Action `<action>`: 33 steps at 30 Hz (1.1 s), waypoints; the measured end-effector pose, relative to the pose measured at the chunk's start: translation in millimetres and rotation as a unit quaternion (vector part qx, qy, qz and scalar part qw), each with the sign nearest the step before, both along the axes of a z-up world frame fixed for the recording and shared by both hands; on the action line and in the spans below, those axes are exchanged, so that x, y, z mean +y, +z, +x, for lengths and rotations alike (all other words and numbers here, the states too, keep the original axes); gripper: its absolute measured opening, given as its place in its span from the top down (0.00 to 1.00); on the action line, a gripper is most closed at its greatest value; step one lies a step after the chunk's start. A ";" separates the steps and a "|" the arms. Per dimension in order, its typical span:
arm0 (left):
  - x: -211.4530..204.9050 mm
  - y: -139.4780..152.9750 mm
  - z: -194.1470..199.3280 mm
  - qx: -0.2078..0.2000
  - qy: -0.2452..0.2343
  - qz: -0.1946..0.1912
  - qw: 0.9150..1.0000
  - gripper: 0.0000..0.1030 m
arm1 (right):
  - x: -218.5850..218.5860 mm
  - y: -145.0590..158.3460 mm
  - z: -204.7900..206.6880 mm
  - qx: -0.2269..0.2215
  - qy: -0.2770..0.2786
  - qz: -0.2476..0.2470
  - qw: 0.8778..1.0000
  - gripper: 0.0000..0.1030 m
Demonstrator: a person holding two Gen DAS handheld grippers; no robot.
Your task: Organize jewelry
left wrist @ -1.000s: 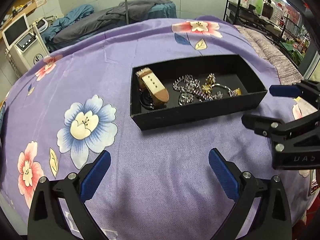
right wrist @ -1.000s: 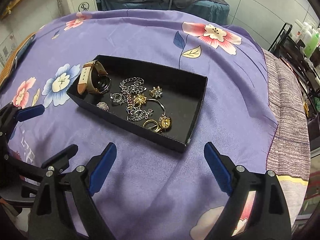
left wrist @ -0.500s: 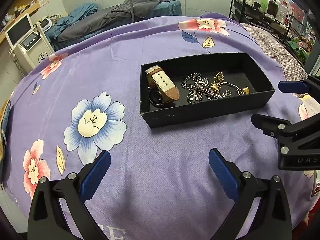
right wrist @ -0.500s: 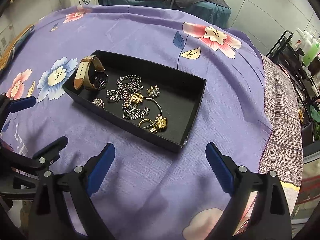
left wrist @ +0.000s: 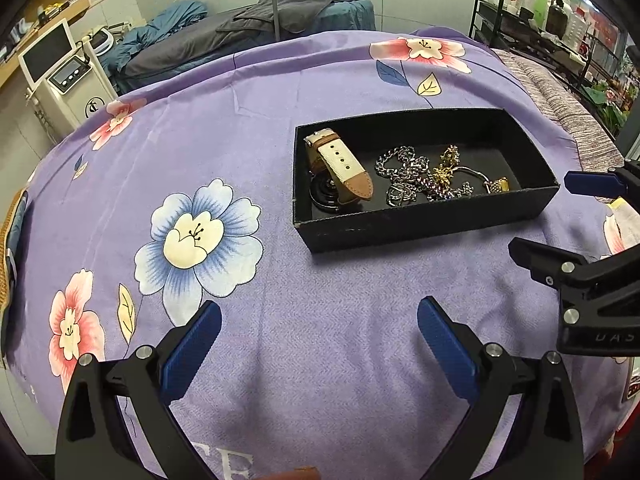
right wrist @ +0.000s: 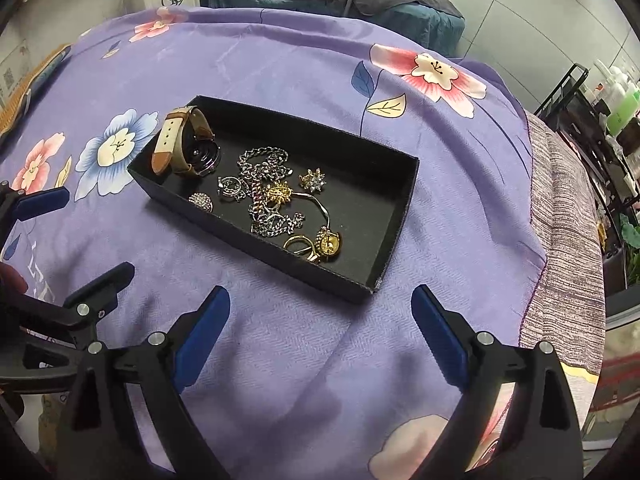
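Observation:
A black open box [left wrist: 432,222] [right wrist: 256,246] sits on the purple floral cloth. In it lie a watch with a brown and white strap [left wrist: 340,168] [right wrist: 184,146], a silver chain [left wrist: 404,170] [right wrist: 262,178], gold brooches and rings [right wrist: 320,242]. My left gripper [left wrist: 318,338] is open and empty, above the cloth in front of the box; it also shows at the left of the right wrist view [right wrist: 76,236]. My right gripper [right wrist: 320,322] is open and empty, near the box's front right corner; it shows at the right of the left wrist view [left wrist: 560,216].
The purple flowered cloth [left wrist: 200,240] covers a rounded table. A grey striped cloth [right wrist: 568,240] lies at its right side. A white machine with a screen [left wrist: 64,80] stands at the far left, a draped bed [left wrist: 256,28] behind, a shelf rack with bottles [left wrist: 536,4] at the far right.
Both grippers have drawn back and up from the box, which now sits farther off and more to the right in the left wrist view. Both stay open and empty.

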State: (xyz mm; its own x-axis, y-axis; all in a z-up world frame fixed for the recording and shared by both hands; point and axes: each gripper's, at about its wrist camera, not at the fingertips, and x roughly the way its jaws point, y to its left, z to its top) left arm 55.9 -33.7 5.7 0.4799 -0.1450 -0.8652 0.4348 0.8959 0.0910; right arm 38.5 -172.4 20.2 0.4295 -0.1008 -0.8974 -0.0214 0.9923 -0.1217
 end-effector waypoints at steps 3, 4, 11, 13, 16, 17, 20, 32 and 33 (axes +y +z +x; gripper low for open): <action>0.2 -0.1 0.3 -0.001 0.000 0.003 1.000 0.06 | -0.2 -0.1 -0.3 0.000 0.000 -0.002 1.000 0.12; 0.3 -0.2 0.2 -0.001 0.000 0.005 1.000 0.06 | -0.6 -0.1 -0.6 0.001 -0.001 -0.003 1.000 0.12; 2.1 0.0 0.0 -0.003 0.005 0.005 1.000 0.06 | -0.6 -0.3 -1.8 0.000 -0.002 -0.002 1.000 0.12; 1.8 -0.1 -0.1 -0.004 0.006 0.006 1.000 0.06 | -0.3 -0.4 -1.9 0.000 -0.001 -0.003 1.000 0.12; 1.7 -0.3 -0.2 -0.003 0.006 0.004 1.000 0.06 | -0.6 -0.2 -1.9 -0.001 -0.002 -0.003 1.000 0.12; 1.7 -0.3 -0.2 -0.004 0.006 0.004 1.000 0.06 | -0.7 -0.1 -2.0 -0.001 -0.003 -0.003 1.000 0.12; 1.3 -0.5 -0.3 -0.002 0.005 0.005 1.000 0.06 | -1.0 0.3 -2.2 -0.001 -0.003 -0.003 1.000 0.12; -1.5 -0.5 -1.1 -0.004 0.002 0.007 1.000 0.06 | 0.6 0.9 -2.7 -0.003 -0.002 -0.006 1.000 0.12; -1.9 -0.1 -0.8 -0.005 0.002 0.007 1.000 0.06 | 0.5 0.9 -2.6 -0.003 -0.002 -0.005 1.000 0.12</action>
State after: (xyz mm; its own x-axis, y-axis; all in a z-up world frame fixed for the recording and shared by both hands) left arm 55.1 -35.6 5.6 0.4894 -0.1318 -0.8621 0.4311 0.8959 0.1078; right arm 35.9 -171.9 21.1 0.4343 -0.1124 -0.8937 -0.0160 0.9911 -0.1324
